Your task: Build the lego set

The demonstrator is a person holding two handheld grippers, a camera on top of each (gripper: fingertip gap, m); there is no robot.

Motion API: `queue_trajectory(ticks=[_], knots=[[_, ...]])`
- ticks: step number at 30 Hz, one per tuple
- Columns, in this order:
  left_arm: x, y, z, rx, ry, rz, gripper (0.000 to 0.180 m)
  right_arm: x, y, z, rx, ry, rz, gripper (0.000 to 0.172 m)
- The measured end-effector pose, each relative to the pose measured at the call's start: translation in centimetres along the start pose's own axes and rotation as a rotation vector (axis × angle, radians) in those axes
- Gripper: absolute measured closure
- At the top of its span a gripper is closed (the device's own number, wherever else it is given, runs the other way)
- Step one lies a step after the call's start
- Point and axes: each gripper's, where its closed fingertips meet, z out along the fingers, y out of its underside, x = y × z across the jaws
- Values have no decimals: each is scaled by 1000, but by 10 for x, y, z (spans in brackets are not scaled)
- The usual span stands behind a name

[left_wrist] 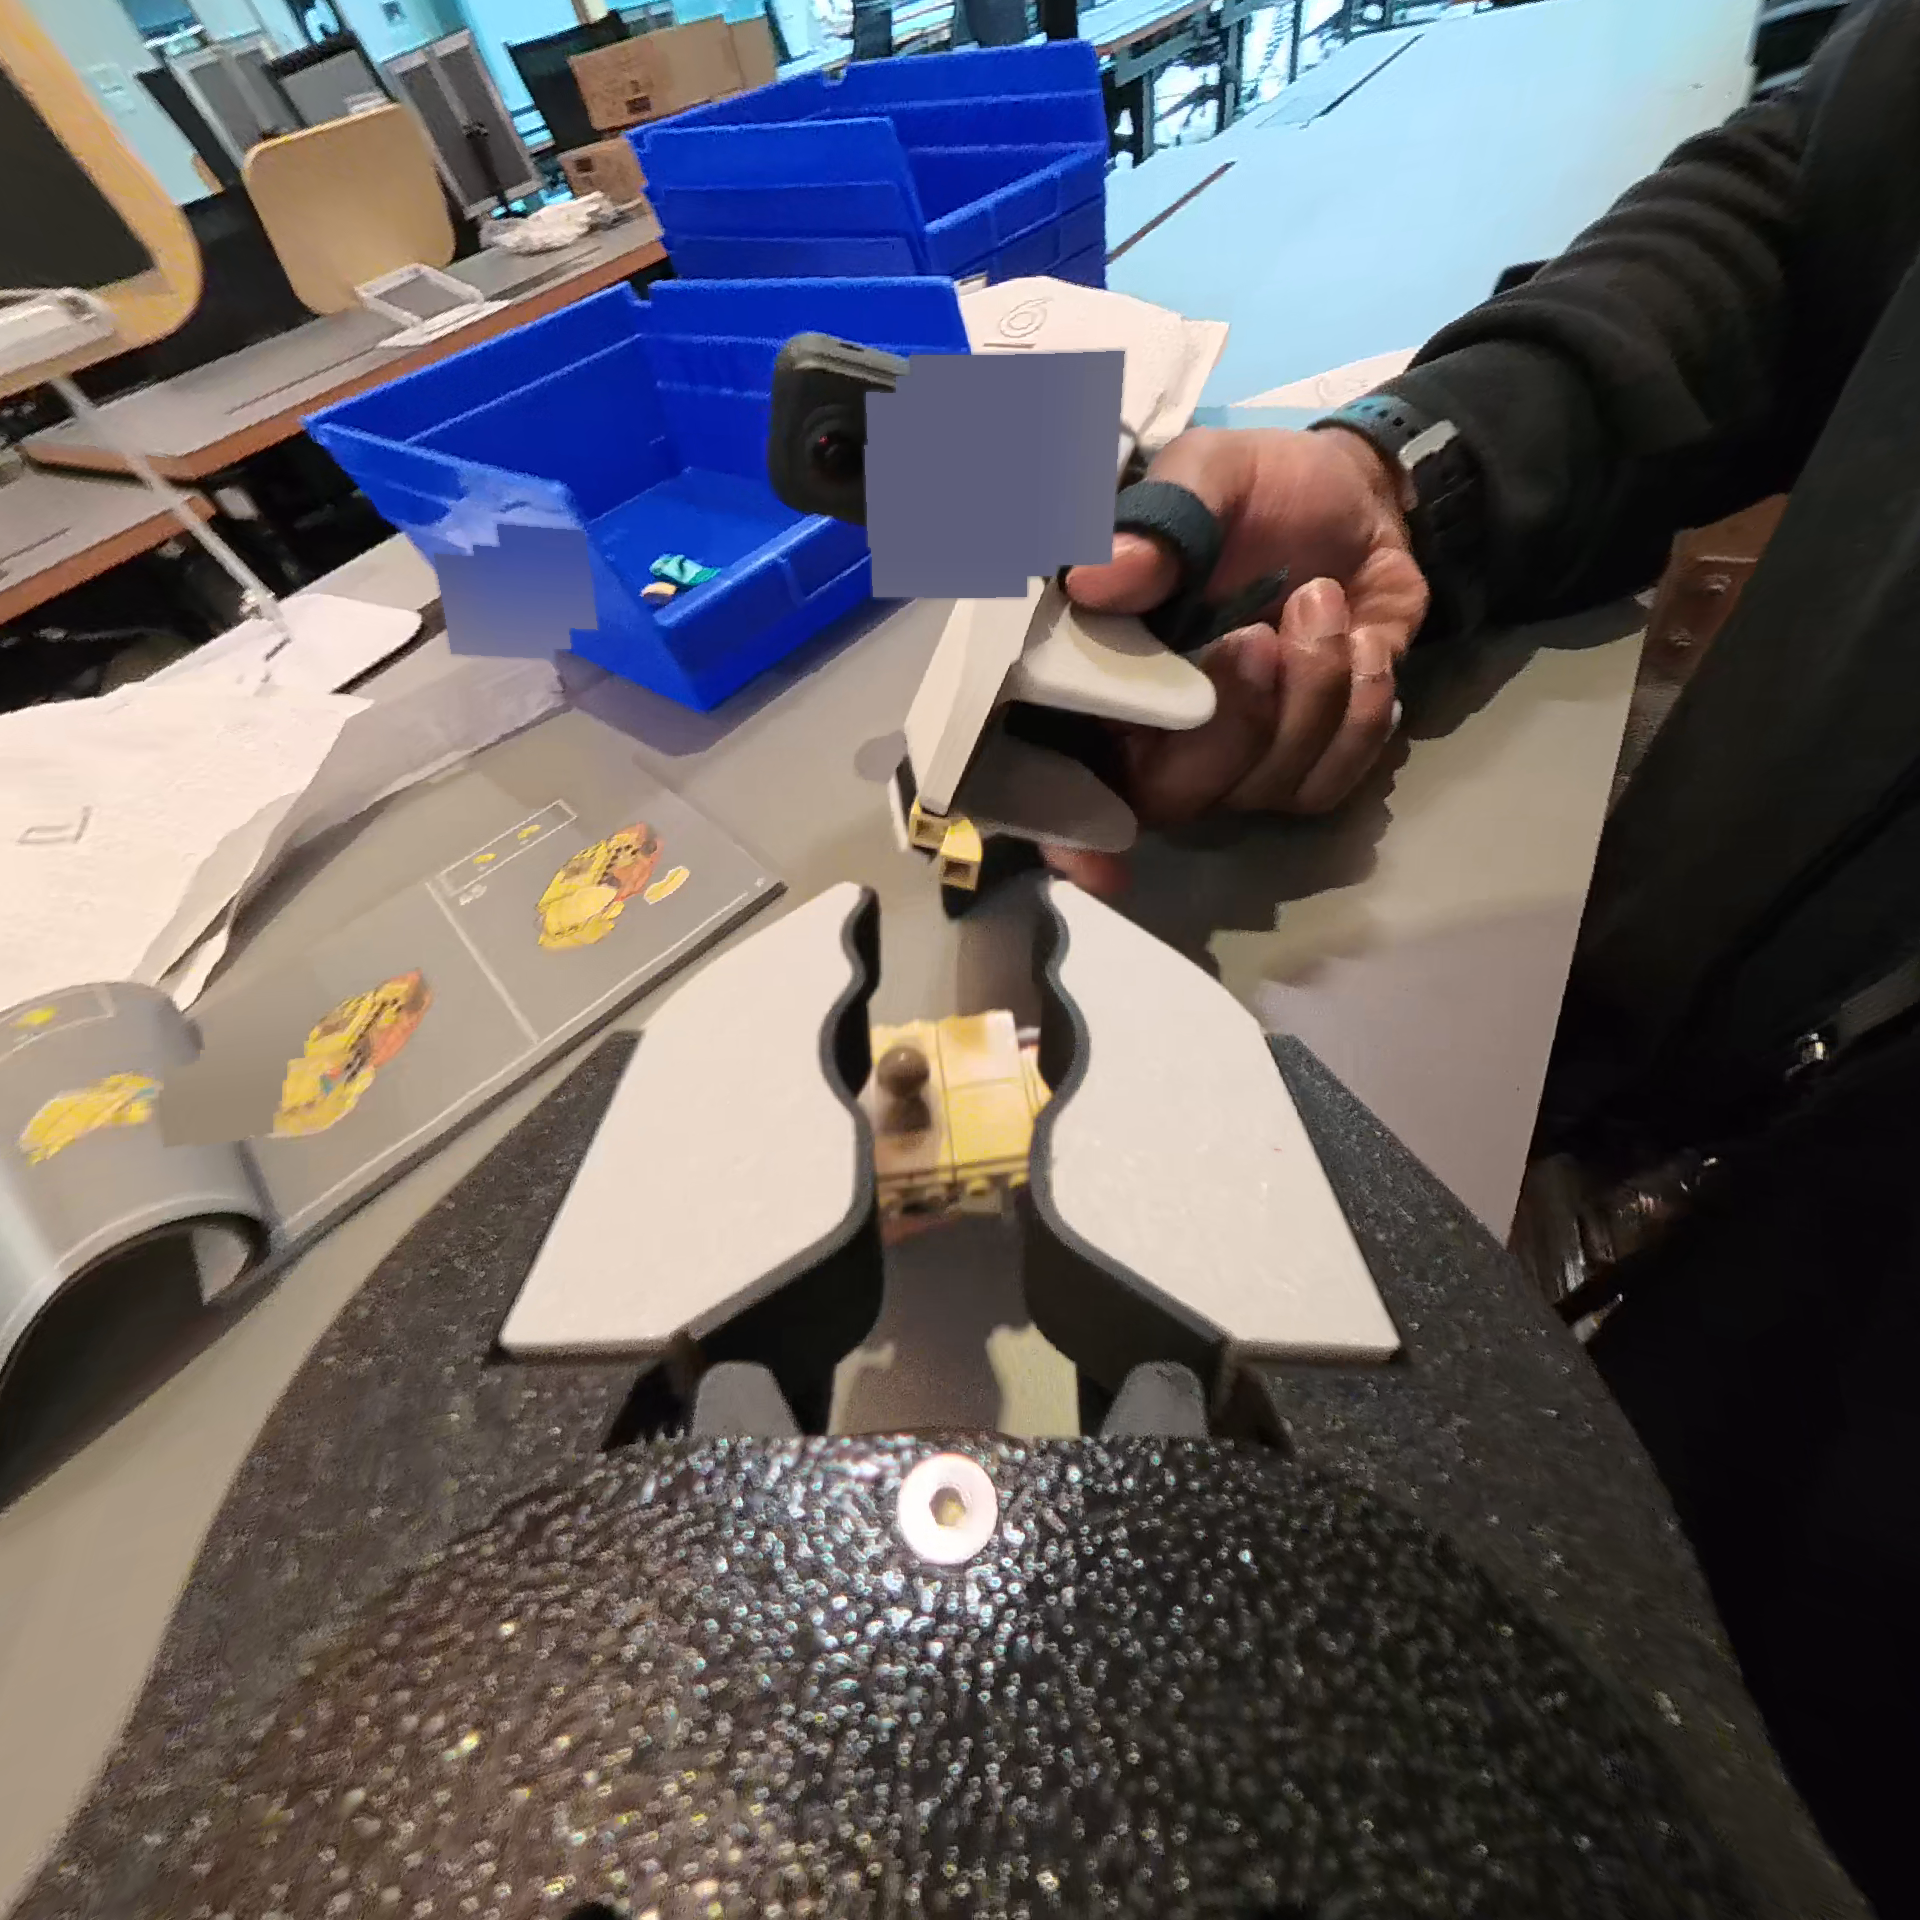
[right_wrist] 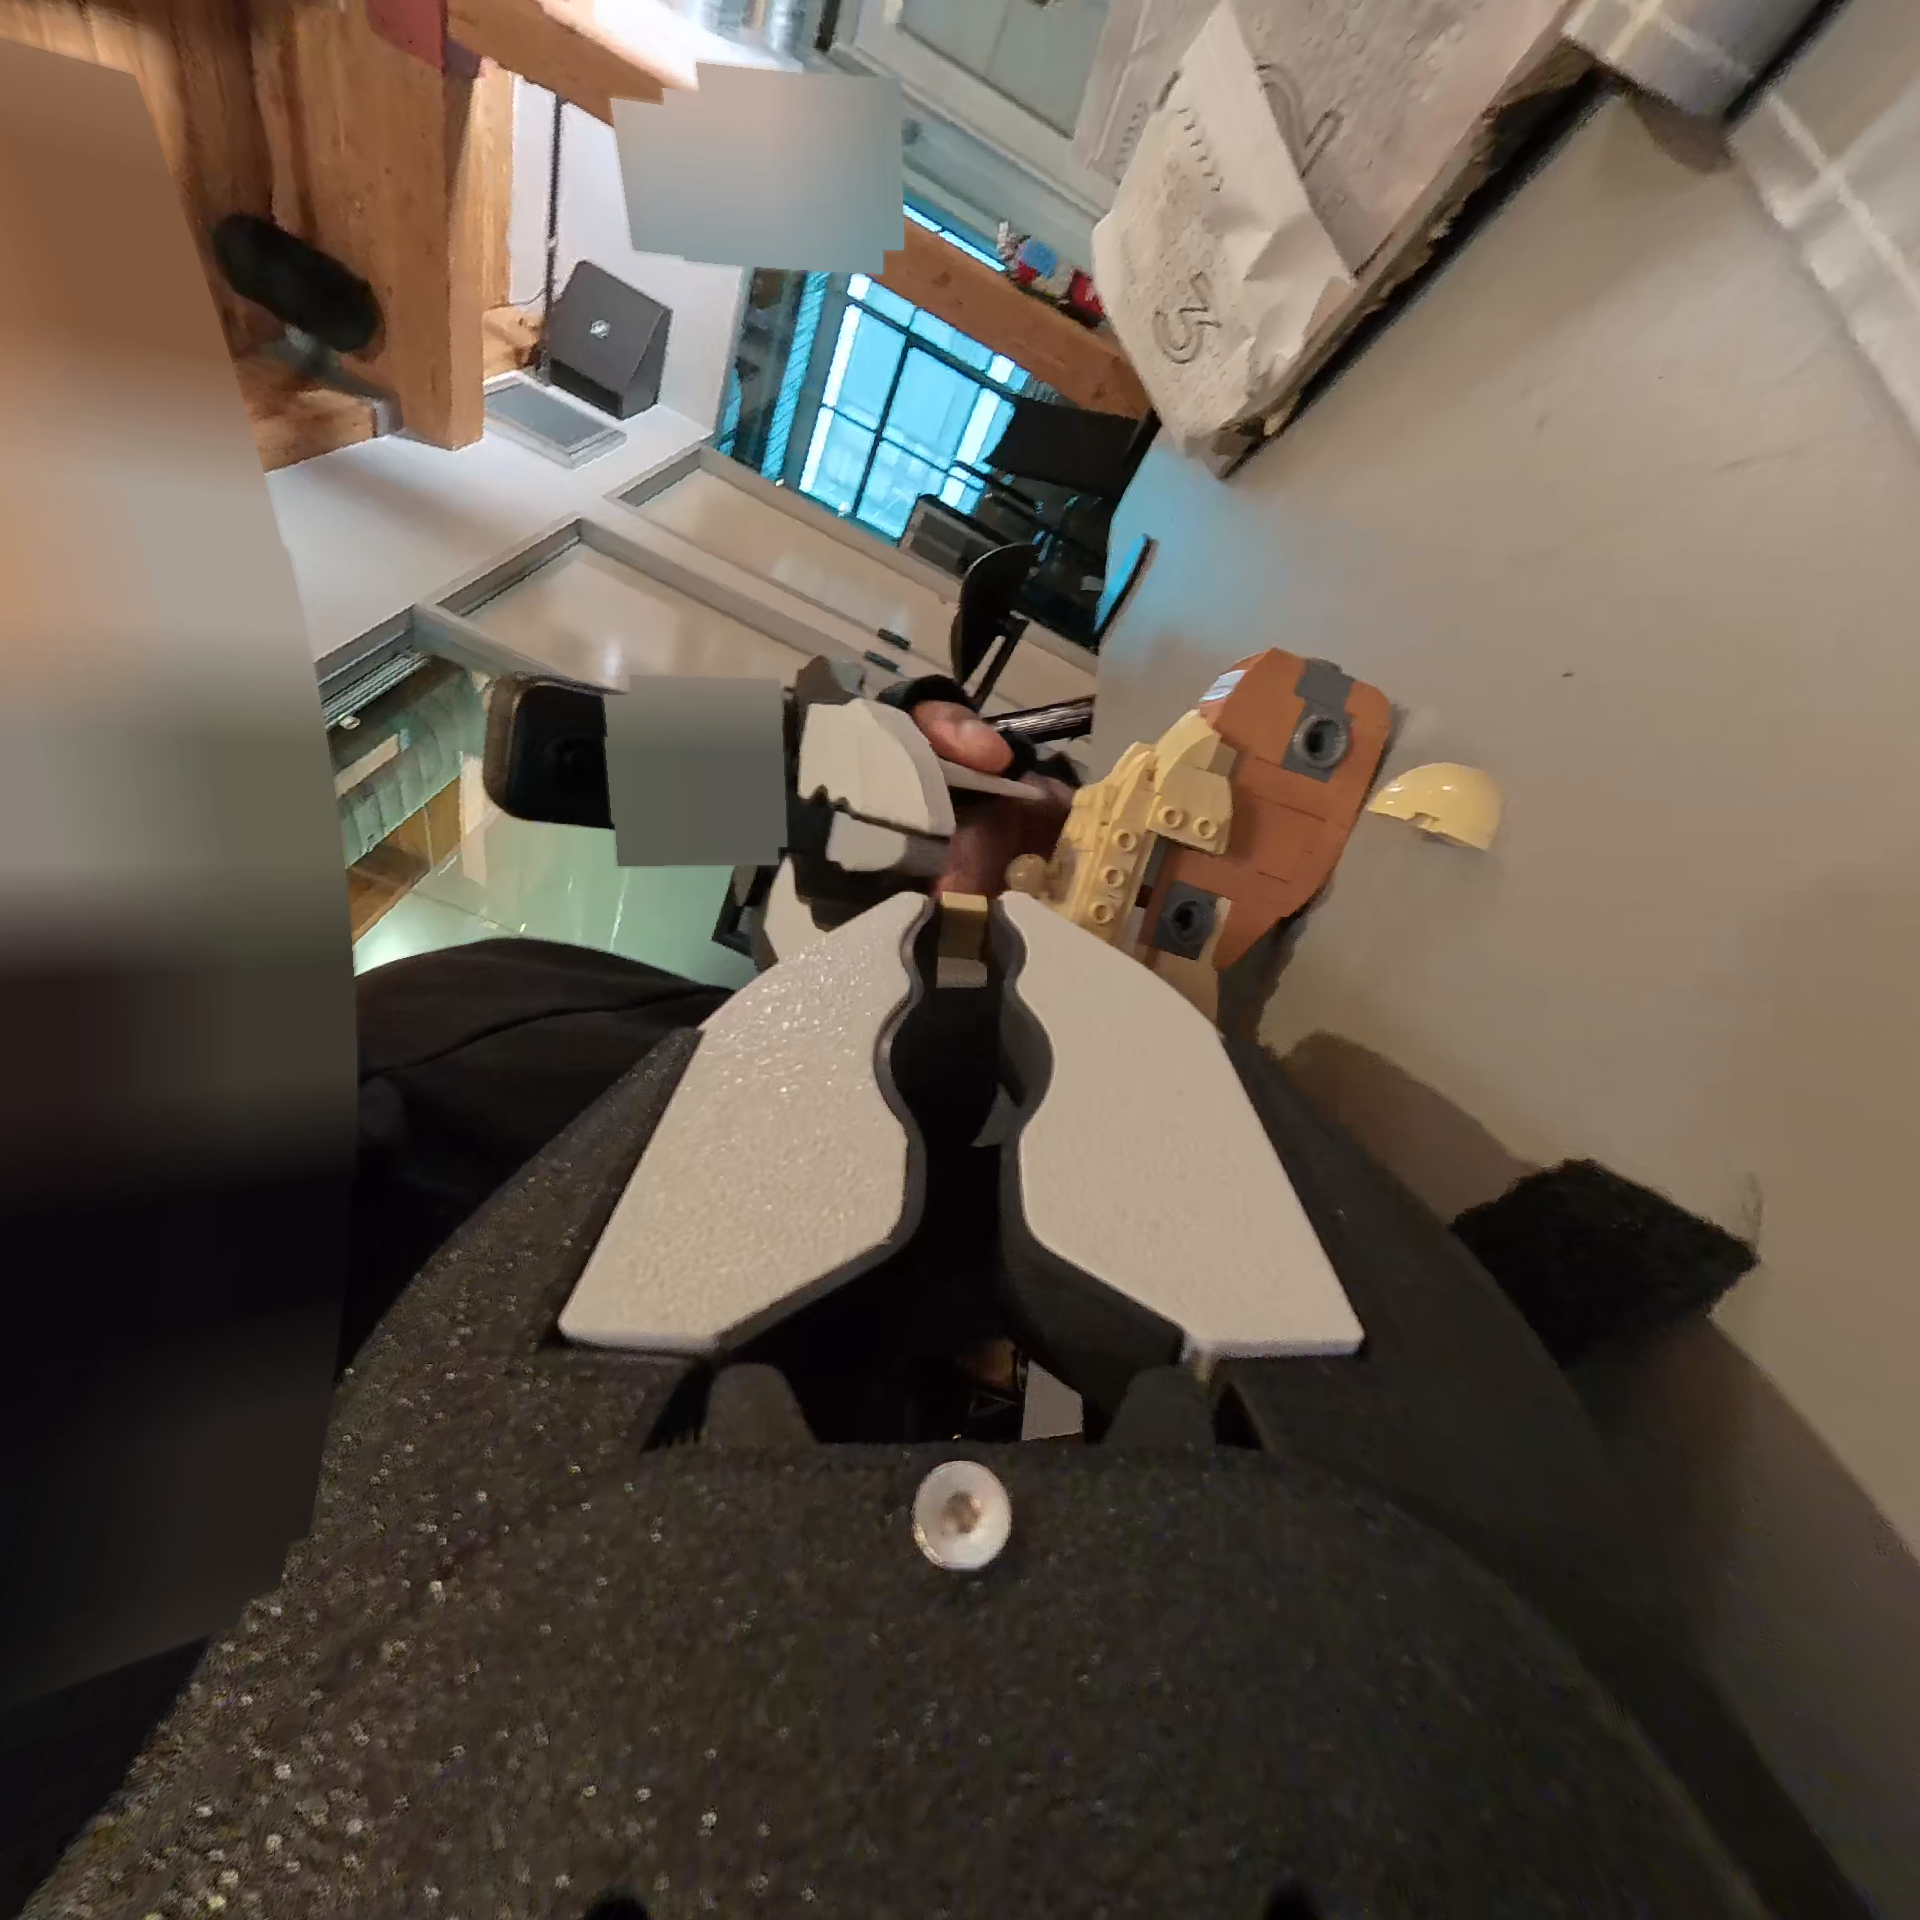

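Left claw [left_wrist: 956, 914]: jaws parted; a tan and brown brick model [left_wrist: 956, 1122] sits low between the fingers [left_wrist: 727, 1122]; whether the pads press on it cannot be told
Just ahead of the left claw: right claw [left_wrist: 940, 847], pinching a small tan brick piece [left_wrist: 948, 844] at its tips, held by a hand [left_wrist: 1278, 644] in a black sleeve
Right claw, own view [right_wrist: 961, 935]: fingers closed on the tan brick piece [right_wrist: 961, 930]
Right of the right claw: the brick model [right_wrist: 1226, 821], with a loose cream curved piece [right_wrist: 1439, 805] beyond it on the grey table [right_wrist: 1558, 623]
Left of the left claw: open instruction booklet [left_wrist: 436, 997] and paper towels [left_wrist: 135, 790]
Farther ahead, left: blue bins [left_wrist: 644, 468]
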Motion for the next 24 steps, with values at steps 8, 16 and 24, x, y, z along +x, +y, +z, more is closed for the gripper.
queue_trajectory(ticks=[8,16,24], knots=[[-10,20,-18,-67,-122,-109,142,29,16,3,-82,211,51,163],[-15,32,-28,-129,-101,-126,140,33,21,4,-119,228,73,163],[-16,43,-41,-147,-52,-155,138,33,22,3,-121,218,84,163]])
